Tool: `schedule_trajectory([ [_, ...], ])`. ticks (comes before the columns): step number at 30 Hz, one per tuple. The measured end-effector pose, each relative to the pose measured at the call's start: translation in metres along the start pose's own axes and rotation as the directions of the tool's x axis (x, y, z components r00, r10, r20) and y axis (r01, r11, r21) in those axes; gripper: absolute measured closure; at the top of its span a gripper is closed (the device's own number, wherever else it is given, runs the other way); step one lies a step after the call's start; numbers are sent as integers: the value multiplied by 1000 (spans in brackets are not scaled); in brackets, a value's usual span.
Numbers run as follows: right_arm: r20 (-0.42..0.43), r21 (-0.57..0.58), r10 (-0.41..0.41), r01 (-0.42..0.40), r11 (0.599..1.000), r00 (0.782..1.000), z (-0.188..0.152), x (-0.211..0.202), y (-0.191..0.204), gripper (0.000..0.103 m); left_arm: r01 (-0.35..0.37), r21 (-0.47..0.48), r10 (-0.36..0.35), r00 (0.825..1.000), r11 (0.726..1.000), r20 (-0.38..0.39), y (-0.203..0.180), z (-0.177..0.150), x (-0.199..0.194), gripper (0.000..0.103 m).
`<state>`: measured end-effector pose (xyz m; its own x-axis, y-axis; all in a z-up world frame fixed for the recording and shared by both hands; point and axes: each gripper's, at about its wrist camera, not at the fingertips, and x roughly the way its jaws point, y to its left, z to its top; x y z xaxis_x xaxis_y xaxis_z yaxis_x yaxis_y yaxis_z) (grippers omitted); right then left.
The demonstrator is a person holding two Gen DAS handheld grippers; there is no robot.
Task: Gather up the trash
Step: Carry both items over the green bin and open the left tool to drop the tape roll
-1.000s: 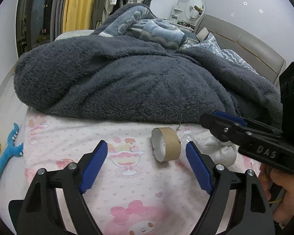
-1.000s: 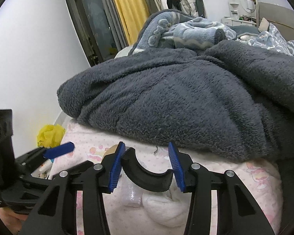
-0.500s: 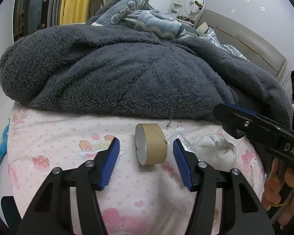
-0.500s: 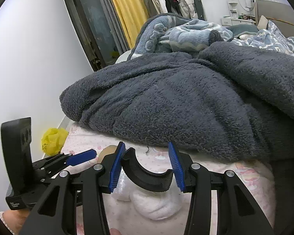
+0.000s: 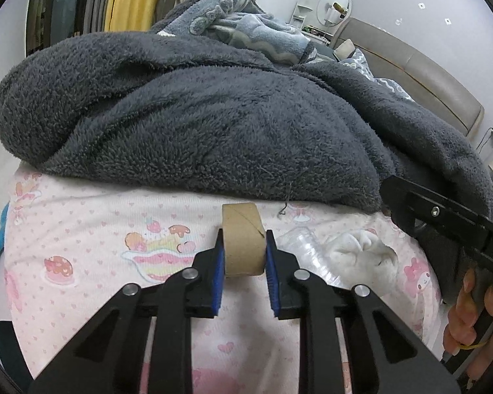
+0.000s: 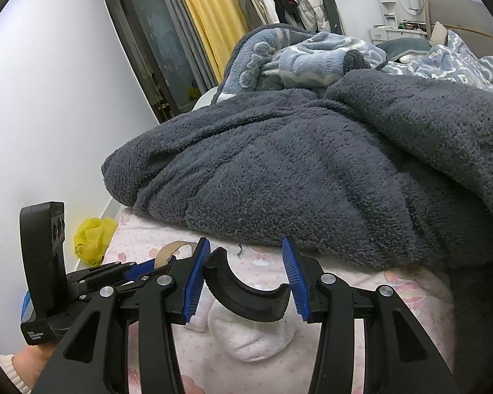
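A brown cardboard tube (image 5: 243, 243) lies on the pink patterned bedsheet (image 5: 82, 239). My left gripper (image 5: 243, 246) is shut on the tube, blue pads against both sides. A crumpled clear plastic wrapper (image 5: 309, 249) and a white crumpled tissue (image 5: 361, 256) lie just right of it. My right gripper (image 6: 246, 279) is shut on a curved black plastic piece (image 6: 246, 298) and hovers above the white tissue (image 6: 253, 338). The tube's edge (image 6: 167, 252) shows in the right wrist view beside the left gripper.
A thick dark grey fleece blanket (image 5: 213, 115) is piled right behind the trash. A light blue blanket (image 5: 246, 29) lies farther back. A yellow bag (image 6: 90, 239) sits on the floor left of the bed. A headboard (image 5: 427, 75) is at the right.
My left gripper moved forward and closed its fingers on the cardboard tube. My right gripper kept hold of the black piece and shifted only slightly.
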<state>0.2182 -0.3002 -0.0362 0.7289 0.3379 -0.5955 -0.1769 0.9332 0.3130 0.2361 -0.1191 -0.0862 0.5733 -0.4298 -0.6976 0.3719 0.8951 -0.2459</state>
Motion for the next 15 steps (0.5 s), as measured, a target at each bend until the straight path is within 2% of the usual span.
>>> schedule_trajectory([
  [15, -32, -42, 61, -62, 997, 998, -3, 8, 32, 57, -76, 41, 76, 997, 996, 2, 9, -6, -21, 79],
])
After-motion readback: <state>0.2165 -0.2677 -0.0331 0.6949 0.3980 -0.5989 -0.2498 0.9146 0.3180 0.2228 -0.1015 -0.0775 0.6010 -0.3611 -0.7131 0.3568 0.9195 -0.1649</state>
